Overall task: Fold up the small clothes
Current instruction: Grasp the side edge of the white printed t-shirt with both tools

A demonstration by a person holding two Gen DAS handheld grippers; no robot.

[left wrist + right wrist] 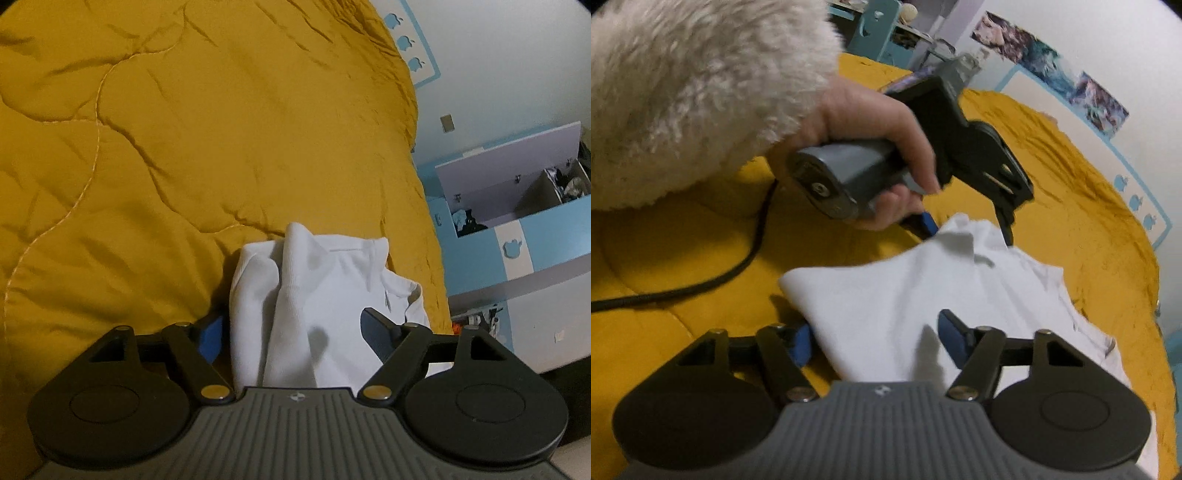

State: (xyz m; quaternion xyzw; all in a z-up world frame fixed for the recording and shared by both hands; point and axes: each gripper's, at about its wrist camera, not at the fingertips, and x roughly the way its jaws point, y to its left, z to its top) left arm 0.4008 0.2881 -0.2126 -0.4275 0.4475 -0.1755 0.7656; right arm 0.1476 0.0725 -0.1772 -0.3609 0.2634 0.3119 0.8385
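A small white garment lies bunched on a mustard quilt. In the left wrist view my left gripper stands open, its blue-padded fingers on either side of a raised fold of the cloth. In the right wrist view the same garment spreads over the quilt. My right gripper is open astride its near edge. The left gripper shows there too, held by a hand in a fluffy white sleeve, its fingers straddling the far end of the cloth.
A black cable runs over the quilt at the left. A blue and white drawer unit with an open drawer stands beside the bed on the right. A wall with pictures lies beyond the bed.
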